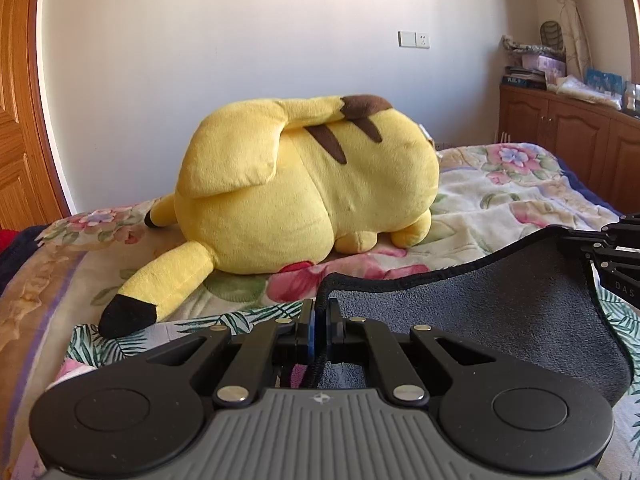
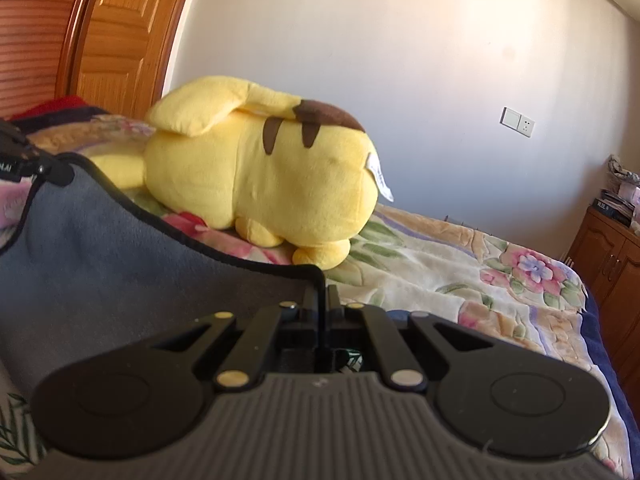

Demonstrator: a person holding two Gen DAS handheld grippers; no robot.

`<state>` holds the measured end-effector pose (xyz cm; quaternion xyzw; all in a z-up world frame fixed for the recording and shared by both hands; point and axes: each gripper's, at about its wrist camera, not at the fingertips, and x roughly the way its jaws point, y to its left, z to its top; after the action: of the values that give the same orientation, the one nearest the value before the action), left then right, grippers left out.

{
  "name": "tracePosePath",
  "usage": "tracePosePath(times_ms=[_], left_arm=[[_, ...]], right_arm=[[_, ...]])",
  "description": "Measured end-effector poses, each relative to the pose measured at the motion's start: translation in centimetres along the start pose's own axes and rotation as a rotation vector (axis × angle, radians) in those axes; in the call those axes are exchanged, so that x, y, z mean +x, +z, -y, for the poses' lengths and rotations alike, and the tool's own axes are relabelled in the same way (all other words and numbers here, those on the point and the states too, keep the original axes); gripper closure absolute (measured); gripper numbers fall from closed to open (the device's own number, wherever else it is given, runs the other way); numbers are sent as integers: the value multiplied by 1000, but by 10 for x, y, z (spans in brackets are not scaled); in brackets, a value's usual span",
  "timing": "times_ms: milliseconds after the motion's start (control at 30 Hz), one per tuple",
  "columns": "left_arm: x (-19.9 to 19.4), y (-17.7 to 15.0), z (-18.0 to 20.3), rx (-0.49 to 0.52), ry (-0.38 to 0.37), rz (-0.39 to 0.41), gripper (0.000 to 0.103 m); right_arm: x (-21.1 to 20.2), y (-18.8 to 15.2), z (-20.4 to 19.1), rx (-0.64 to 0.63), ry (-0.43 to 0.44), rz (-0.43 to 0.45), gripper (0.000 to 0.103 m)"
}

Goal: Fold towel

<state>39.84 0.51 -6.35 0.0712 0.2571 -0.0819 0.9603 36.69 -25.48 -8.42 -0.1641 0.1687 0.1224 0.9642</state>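
A grey towel (image 1: 500,300) with black edging hangs stretched between my two grippers above the bed. My left gripper (image 1: 321,308) is shut on one corner of the towel's edge. My right gripper (image 2: 323,292) is shut on the other corner of the towel (image 2: 120,260). The right gripper also shows at the right edge of the left wrist view (image 1: 612,256), and the left gripper at the left edge of the right wrist view (image 2: 36,164). The towel sags between them; its lower part is hidden behind the gripper bodies.
A large yellow plush toy (image 1: 304,184) lies on the floral bedspread (image 1: 500,196) just beyond the towel; it also shows in the right wrist view (image 2: 260,172). A wooden door (image 2: 120,32) is at left, a wooden cabinet (image 1: 576,136) with clutter at right.
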Motion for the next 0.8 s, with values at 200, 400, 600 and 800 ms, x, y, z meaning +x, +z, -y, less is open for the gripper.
tracePosePath(times_ms=[200, 400, 600, 800], left_arm=[[15, -9, 4, -15, 4, -21, 103], [28, -17, 8, -2, 13, -35, 103], [35, -22, 9, 5, 21, -56, 103], [33, -21, 11, 6, 34, -56, 96]], right_arm=[[19, -12, -4, 6, 9, -41, 100], [29, -23, -10, -4, 15, -62, 100], [35, -28, -7, 10, 18, -95, 99], [33, -29, -6, 26, 20, -110, 98]])
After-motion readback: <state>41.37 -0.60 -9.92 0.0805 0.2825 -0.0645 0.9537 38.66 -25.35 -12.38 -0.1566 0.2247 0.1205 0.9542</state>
